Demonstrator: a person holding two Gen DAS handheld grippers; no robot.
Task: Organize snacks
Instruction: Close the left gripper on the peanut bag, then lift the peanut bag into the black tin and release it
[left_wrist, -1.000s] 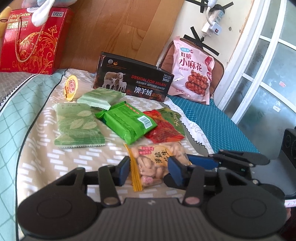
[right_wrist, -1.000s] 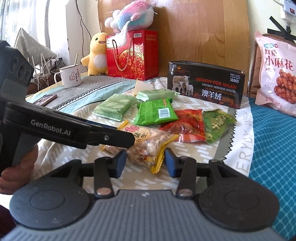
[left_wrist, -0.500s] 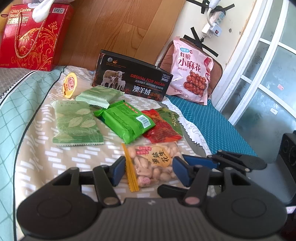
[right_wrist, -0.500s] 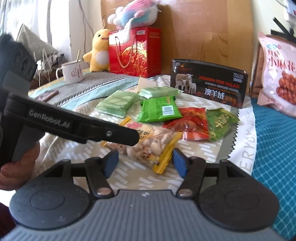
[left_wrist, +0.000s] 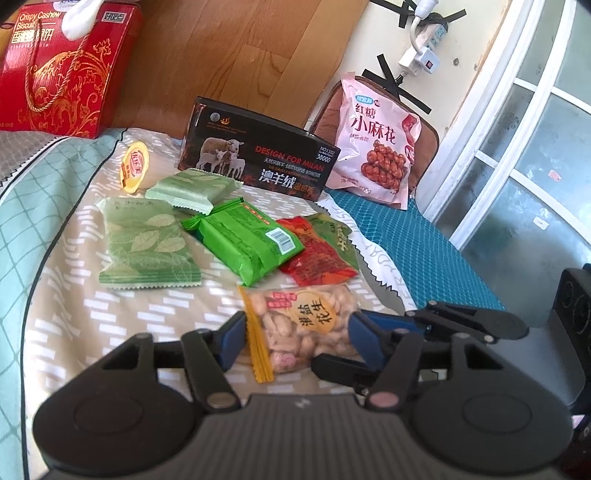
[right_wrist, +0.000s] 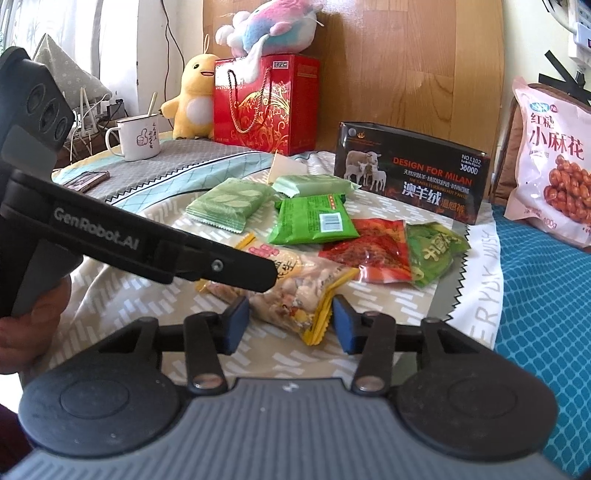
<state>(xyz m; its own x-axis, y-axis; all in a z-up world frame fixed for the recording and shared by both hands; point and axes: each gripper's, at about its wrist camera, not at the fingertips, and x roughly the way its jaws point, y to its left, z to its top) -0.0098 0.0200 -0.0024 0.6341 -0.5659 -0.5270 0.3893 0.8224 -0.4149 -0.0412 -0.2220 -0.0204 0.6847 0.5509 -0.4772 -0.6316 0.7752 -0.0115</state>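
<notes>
Both the left gripper and the right gripper were spread wide around the peanut bag, not squeezing; picking it up looked next; one needed to close.

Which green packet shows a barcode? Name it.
The bright green packet, in the middle of the spread; its white barcode label faces up. The two pale leaf-print packets show none.

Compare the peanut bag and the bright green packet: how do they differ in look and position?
The peanut bag is clear, showing its nuts; the bright green packet is opaque. The peanut bag lies between the open fingers of both the left gripper and right gripper; the green packet lies farther back, overlapping the red packet. Both lie flat on the cloth.
</notes>
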